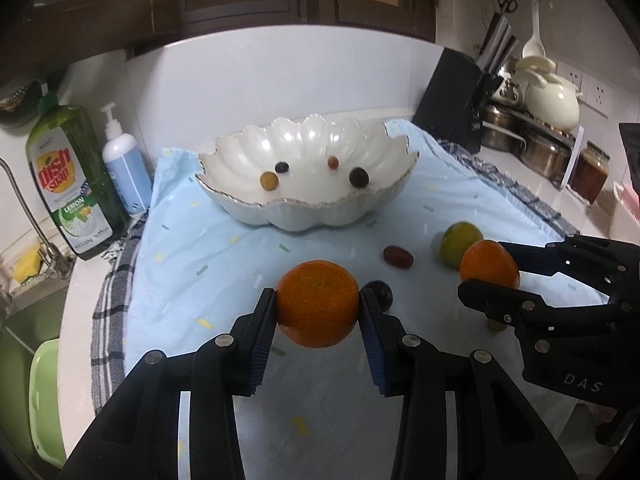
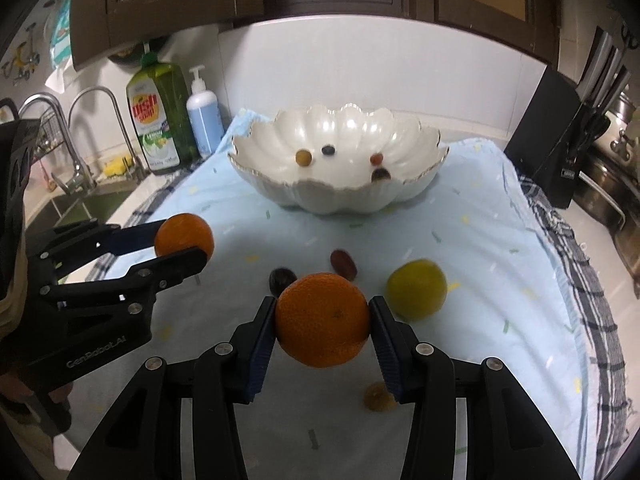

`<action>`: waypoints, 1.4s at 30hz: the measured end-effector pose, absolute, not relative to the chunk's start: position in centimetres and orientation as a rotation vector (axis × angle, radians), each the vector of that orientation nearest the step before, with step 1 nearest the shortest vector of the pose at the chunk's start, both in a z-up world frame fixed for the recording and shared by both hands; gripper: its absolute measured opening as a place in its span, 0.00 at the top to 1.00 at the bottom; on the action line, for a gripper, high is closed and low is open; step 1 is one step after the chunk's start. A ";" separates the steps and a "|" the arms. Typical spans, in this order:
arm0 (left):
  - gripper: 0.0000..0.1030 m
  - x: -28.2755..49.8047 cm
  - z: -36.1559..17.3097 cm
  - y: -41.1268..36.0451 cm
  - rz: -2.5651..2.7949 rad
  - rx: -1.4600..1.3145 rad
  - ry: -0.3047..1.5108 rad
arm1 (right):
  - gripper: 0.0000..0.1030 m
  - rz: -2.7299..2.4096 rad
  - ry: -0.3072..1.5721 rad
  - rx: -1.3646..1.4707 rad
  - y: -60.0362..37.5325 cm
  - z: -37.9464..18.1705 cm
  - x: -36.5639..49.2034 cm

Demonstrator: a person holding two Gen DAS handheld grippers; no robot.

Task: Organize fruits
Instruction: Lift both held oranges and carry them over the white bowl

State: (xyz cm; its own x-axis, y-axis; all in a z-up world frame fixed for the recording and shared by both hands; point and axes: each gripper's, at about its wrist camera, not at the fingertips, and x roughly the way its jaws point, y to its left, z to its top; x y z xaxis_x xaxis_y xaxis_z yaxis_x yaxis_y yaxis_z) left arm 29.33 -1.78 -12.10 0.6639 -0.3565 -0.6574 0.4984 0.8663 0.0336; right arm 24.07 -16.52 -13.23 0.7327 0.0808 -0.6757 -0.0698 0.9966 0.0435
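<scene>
2 oranges are being held at this moment, 1 in each gripper. The left gripper (image 1: 318,304) is clamping its orange (image 1: 317,303) across the middle, pads pressing on both flanks, and the fruit is hanging clear of the blue cloth (image 1: 200,248). The right gripper (image 2: 322,314) is doing the same with its own orange (image 2: 323,314), likewise lifted off the cloth.

The scalloped white bowl (image 1: 240,160) is sitting straight ahead of both grippers and beyond the loose fruit, already holding 4 small grapes. Its long axis is running crosswise to the fingers, so either gripper is facing a broad rim. Neither hand is looking clearly nearer; the left one is lining up with the bowl's left half, the right one with its middle.

Between the grippers and the bowl, a green citrus (image 2: 416,288), a red grape (image 2: 343,263) and a dark grape (image 2: 280,278) are lying on the cloth, with a brownish fruit (image 2: 378,396) just under the right gripper's fingers. Carrying forward over these looks like the coming move.
</scene>
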 end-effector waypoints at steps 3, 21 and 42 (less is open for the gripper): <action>0.61 29.1 -11.1 -1.5 -0.476 0.200 0.677 | 0.54 0.082 0.715 0.024 -16.6 -12.3 24.0; 0.61 28.2 -5.6 -1.5 -0.410 0.162 0.539 | 0.54 0.128 0.552 -0.002 -17.1 -7.0 24.1; 0.61 32.8 -2.5 -4.0 -0.370 0.180 0.446 | 0.54 0.101 0.449 -0.032 -19.1 -4.0 29.7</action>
State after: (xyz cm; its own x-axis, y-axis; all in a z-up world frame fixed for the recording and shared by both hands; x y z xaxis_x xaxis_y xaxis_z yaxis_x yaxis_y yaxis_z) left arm 32.84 -4.01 -2.49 0.8369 -0.3091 -0.4518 0.3871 0.9177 0.0893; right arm 29.65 -19.11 -4.00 0.8961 0.0904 -0.4345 -0.1045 0.9945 -0.0086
